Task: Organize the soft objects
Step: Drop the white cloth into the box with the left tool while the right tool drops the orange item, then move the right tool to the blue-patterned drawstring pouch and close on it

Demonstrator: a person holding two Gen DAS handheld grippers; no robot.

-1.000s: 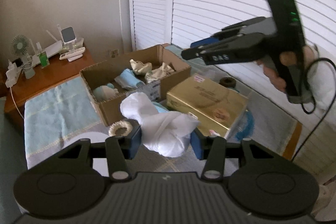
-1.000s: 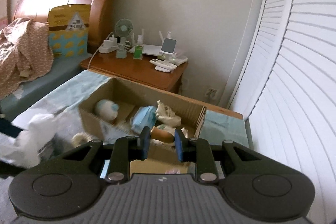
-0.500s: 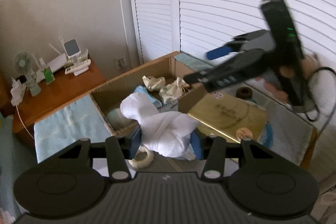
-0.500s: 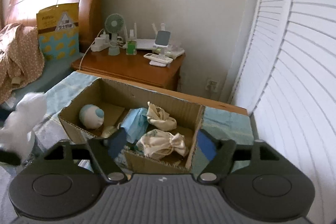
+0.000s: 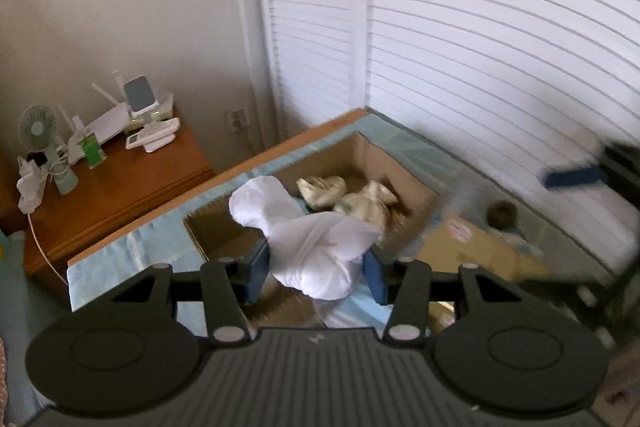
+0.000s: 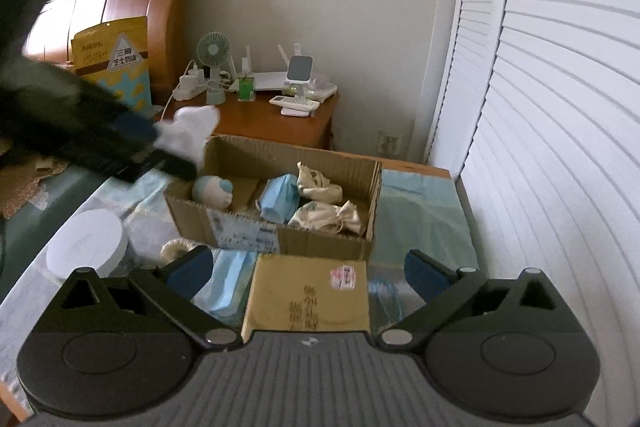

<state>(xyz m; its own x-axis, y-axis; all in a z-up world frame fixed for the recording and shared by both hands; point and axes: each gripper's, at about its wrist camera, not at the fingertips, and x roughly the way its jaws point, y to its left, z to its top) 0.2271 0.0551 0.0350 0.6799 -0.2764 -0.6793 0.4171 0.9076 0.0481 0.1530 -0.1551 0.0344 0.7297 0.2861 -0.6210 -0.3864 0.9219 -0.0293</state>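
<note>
Both left gripper jaws clamp white cloth.

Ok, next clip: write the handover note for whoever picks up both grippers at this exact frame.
Left gripper: shut on the white cloth, held above the near-left part of the cardboard box.
Right gripper: open, holding nothing, over the gold box.
Done: in the box are two cream pouches, a blue pack and a pale ball.
Left: release the cloth into the box. The blue pack and woven ring lying in front of the box probably go next.
</note>
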